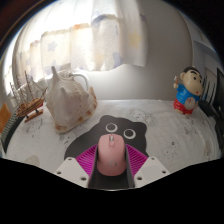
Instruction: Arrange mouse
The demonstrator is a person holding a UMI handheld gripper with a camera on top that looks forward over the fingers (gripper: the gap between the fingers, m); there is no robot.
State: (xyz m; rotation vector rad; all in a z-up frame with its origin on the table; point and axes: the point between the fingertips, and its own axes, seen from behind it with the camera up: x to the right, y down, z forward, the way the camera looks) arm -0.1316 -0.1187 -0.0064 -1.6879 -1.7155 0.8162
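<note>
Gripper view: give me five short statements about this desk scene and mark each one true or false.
1. A pink mouse sits between the fingers of the gripper. True.
2. The mouse rests on a plain blue mat. False: the mouse mat under it is white with a black cartoon animal face.
3. A cartoon boy figurine in a red top stands beyond the fingers, to the right. True.
4. The white castle-shaped object stands right of the figurine. False: it stands to the left, across the desk from it.
5. A dark wall fills the background. False: pale curtains hang behind the desk.
</note>
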